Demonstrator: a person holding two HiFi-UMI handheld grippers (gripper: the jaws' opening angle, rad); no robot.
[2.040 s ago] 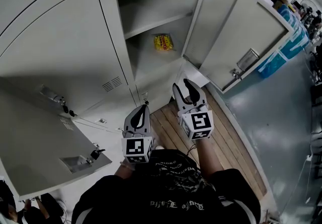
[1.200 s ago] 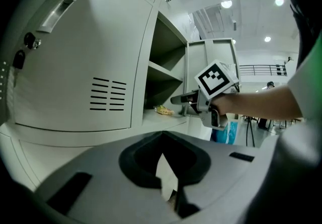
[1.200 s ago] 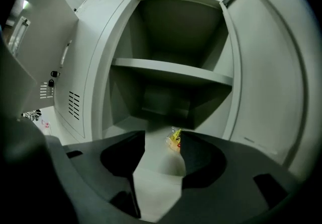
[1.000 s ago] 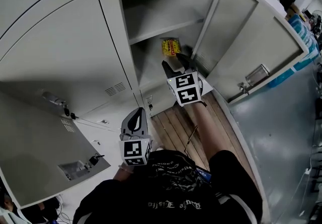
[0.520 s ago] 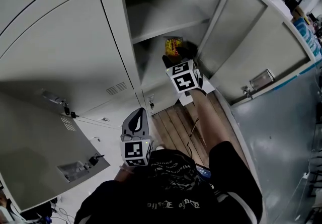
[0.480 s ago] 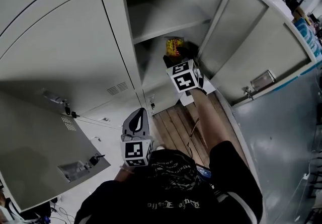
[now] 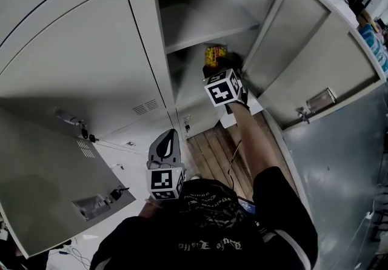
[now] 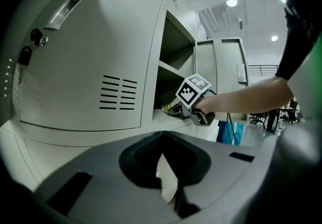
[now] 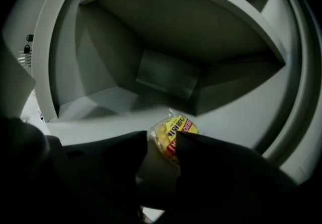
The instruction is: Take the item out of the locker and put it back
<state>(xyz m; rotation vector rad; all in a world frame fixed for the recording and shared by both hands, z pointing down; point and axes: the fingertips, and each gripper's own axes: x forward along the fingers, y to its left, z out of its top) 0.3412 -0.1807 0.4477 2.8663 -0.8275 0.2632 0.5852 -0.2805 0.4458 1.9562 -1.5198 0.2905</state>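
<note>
Reach-in step, packet not gripped yet. Right gripper (image 9: 162,138) is inside the open locker (image 7: 182,81), under the shelf (image 7: 200,35). Its jaws are apart and have just been closing. The yellow snack packet (image 9: 174,128) lies on the locker floor toward the back, its near end between the jaw tips; pads don't look to be pressing on it. Left gripper (image 7: 170,136) hangs outside by the closed doors, jaws together, nothing in them.

To do it well:
- Push in a bit more so the pads take the packet's body, not just the crinkly edge.
- Keep tips low, just off the floor, so they don't shove it back.
- Close gently; the bag is soft and contents likely crush.
- Pull straight out, clear of the door (image 7: 303,50).
</note>
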